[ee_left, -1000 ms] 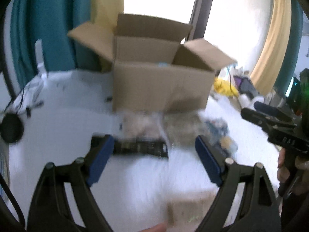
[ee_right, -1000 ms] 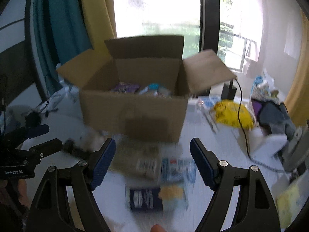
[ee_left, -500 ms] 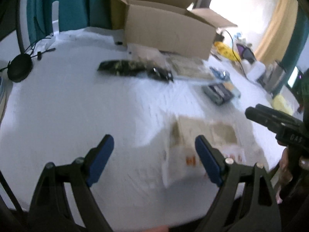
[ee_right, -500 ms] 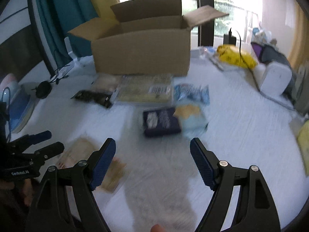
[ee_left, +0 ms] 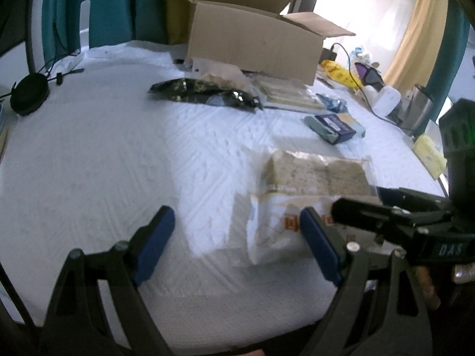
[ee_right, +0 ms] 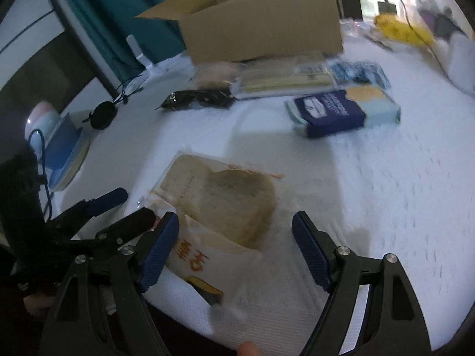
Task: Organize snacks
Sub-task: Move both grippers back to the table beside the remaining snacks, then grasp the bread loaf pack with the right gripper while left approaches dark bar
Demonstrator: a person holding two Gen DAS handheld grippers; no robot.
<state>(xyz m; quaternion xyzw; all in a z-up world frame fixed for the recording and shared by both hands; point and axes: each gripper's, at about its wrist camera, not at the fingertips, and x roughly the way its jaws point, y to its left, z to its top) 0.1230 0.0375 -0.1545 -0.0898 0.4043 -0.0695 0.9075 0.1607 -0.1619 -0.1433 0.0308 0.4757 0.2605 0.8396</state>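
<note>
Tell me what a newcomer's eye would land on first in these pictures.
Nearest the cameras, a clear bag of sliced brown bread with orange print lies flat on the white textured cover, with the open left gripper and right gripper poised over it. Behind, a large open cardboard box stands with snack packets strewn before it.

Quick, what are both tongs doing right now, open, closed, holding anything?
Left tongs: open, holding nothing.
Right tongs: open, holding nothing, over the near end of the bread packet.

teal curtains (ee_left: pixel 112 6), black round pad (ee_left: pixel 29 93)
</note>
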